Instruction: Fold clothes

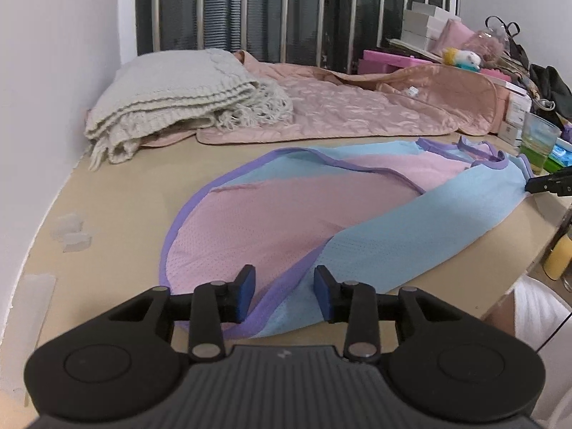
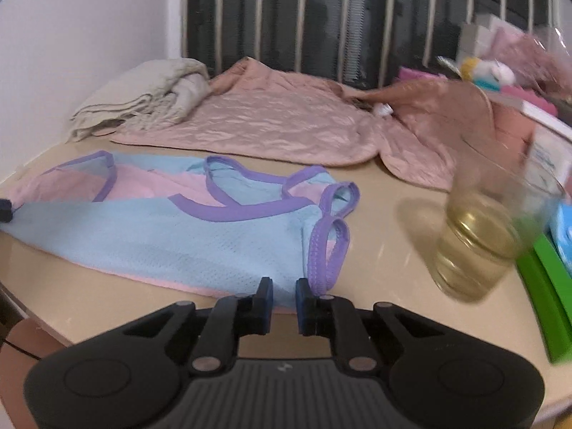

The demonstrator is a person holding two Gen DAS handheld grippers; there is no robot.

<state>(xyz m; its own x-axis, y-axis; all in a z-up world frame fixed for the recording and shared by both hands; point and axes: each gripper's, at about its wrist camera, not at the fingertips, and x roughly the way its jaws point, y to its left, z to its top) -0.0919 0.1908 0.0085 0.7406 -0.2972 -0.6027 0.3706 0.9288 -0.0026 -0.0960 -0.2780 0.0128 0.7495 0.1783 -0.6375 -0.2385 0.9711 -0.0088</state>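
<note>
A mesh top (image 1: 286, 214) in pink and light blue with purple trim lies spread flat on the beige table (image 1: 118, 207). My left gripper (image 1: 285, 295) is open just above its near hem, and the purple edge runs between the blue pads without being pinched. In the right wrist view the top (image 2: 178, 236) shows its straps and neckline. My right gripper (image 2: 285, 300) hovers at the corner by the purple strap loops, jaws a narrow gap apart with blue fabric showing between them. The right gripper's tip (image 1: 547, 182) shows at the top's far end.
A glass of yellowish liquid (image 2: 479, 243) stands close to the right of the right gripper, next to a green object (image 2: 547, 286). A pink quilted blanket (image 1: 357, 107) and a folded cream knit throw (image 1: 178, 96) lie behind the top. Boxes and clutter (image 1: 447, 46) fill the back right.
</note>
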